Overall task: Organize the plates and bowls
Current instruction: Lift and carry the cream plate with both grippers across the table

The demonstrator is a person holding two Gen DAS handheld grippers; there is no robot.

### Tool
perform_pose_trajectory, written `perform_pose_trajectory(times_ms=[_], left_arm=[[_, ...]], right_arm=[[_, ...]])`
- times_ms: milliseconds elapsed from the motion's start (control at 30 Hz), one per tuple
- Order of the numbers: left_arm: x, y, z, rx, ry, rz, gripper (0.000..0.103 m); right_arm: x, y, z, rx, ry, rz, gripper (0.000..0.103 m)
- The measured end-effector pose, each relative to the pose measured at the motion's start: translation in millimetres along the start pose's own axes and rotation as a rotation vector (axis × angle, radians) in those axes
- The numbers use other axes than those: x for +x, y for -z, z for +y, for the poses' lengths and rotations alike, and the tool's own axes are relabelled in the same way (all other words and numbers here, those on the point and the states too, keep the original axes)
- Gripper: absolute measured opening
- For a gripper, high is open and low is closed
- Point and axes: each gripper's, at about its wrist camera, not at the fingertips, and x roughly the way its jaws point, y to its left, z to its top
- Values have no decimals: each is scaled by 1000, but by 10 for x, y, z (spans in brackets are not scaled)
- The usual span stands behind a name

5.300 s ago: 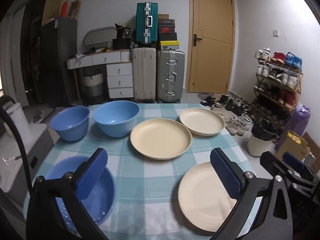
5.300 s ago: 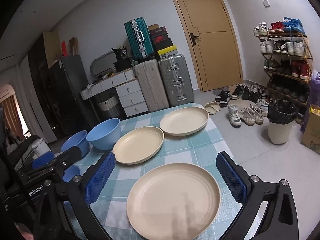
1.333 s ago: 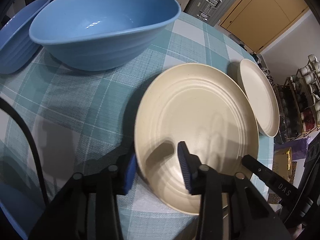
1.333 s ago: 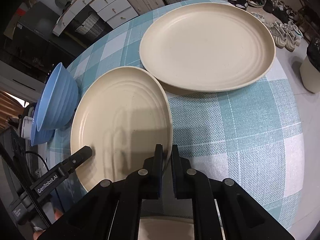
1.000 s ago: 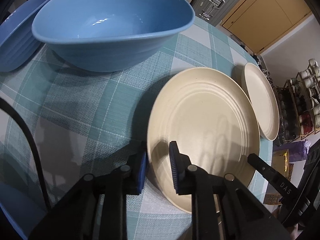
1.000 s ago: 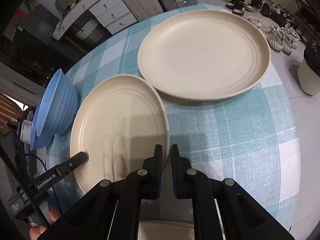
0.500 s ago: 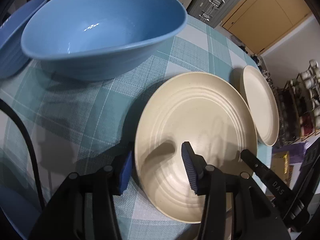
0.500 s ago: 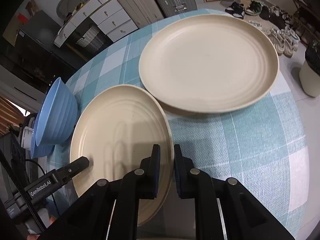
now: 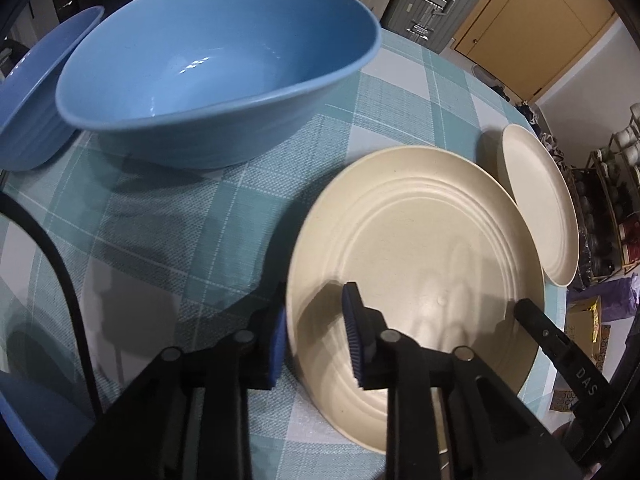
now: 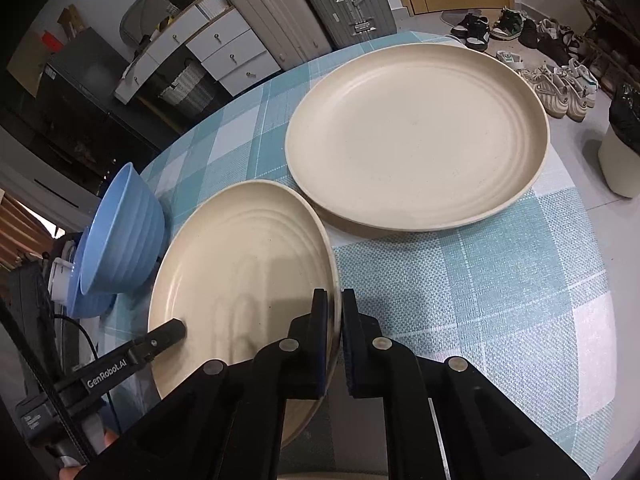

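Checked tablecloth, right gripper pinching cream plate rim, left gripper just closing, straddling opposite rim

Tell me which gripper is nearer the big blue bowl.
Left. The left gripper straddles the near plate's rim on the blue bowl's side; the right gripper clamps the opposite rim.

A checked cloth covers the worktop; beyond stand suitcases, white drawers, shoes, a bin and a door.
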Motion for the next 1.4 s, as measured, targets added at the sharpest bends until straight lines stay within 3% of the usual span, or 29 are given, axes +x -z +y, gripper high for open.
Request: perform_pose_trajectory(times_ms=[400, 767, 1233, 1400], left_arm=[[-157, 85, 49, -39, 6, -37, 20], [-387, 243, -117, 18, 12, -81, 20], [-836, 624, -310, 82, 53, -128, 20], [-946, 794, -365, 91, 98, -111, 20]], right_arm=[[-145, 85, 46, -34, -4, -10, 6], [-428, 196, -58, -13, -13, -42, 6], [-1049, 530, -201, 1, -7, -105, 6], [-1319, 734, -299, 16, 12, -122, 6]])
